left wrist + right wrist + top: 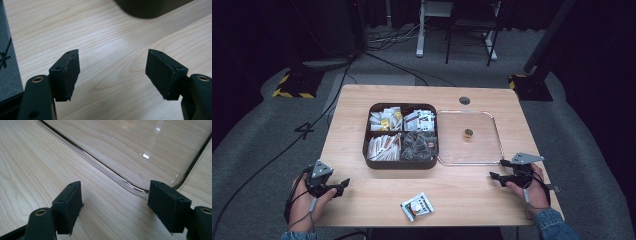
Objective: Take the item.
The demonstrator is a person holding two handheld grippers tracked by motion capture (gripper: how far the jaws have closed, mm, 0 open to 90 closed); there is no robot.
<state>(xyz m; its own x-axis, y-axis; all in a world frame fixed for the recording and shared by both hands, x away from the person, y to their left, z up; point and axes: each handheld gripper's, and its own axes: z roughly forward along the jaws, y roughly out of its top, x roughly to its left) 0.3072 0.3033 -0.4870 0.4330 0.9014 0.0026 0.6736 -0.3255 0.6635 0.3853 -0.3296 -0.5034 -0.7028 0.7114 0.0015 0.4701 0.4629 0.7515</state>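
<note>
- My left gripper [113, 72] has its jaws spread wide, nothing between the pads, only bare wood of the table [107, 37] showing in the gap
- In the left gripper view the dark rounded corner of the compartment box [152, 7] sits ahead of those jaws, well apart from them
- From the high view I see my left gripper [343, 184] low at the near left of the table, pointing right, touching no object
- My right gripper [113, 202] also stands with jaws wide apart and empty; its right-hand pad sits just beside the near corner of the clear lid [135, 150], and I cannot tell whether it touches the rim
- In the high view my right gripper [495, 176] rests at the near right, pointing left, just below the corner of the clear lid [492, 150], which lies flat beside the compartment box [401, 164]
- A small brass-coloured knob [468, 134] stands on the lid's middle
- A loose white sachet [417, 206] lies on the table's near edge between my two grippers, apart from both
- The box's four compartments hold more sachets and packets
</note>
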